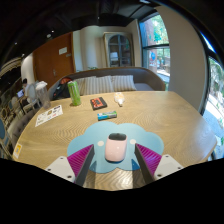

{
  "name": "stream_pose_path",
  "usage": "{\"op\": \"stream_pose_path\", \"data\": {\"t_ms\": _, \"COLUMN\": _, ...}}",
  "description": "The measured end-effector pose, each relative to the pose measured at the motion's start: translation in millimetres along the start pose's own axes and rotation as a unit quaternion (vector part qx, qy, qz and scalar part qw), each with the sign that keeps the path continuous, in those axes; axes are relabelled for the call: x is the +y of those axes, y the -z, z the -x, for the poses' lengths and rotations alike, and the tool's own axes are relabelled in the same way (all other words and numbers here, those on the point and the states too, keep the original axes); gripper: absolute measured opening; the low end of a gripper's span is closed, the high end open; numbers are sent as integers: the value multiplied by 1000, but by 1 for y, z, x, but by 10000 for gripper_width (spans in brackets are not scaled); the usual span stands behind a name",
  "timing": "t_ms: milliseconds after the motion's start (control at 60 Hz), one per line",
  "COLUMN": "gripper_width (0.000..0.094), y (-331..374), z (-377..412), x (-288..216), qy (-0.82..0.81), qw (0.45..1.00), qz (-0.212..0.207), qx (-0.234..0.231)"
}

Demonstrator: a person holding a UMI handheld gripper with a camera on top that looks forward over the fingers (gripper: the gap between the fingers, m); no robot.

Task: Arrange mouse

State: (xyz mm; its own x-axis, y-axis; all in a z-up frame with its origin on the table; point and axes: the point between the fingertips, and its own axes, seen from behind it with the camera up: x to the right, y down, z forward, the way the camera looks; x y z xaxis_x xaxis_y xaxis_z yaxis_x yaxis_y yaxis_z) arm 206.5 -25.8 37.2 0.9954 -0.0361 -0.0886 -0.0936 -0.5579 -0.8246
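Pink mouse already sits on the blue mat on the wooden table, between the spread fingers of the gripper with gaps either side, so only release or minor straightening seems left.

The single camera rode on the gripper, looking forward along its two fingers and slightly down over a wooden table. It sat close to the tabletop, facing a sofa and windows beyond.
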Motion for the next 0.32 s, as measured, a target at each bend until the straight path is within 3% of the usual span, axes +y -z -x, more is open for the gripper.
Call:
{"op": "stream_pose_path", "data": {"t_ms": 100, "gripper_width": 849, "y": 55, "z": -5, "x": 4, "qy": 8, "qw": 1000, "qz": -13, "qx": -10}}
{"op": "stream_pose_path", "data": {"t_ms": 317, "gripper_width": 841, "y": 135, "z": -51, "x": 28, "qy": -1, "qw": 999, "qz": -43, "qx": 14}}
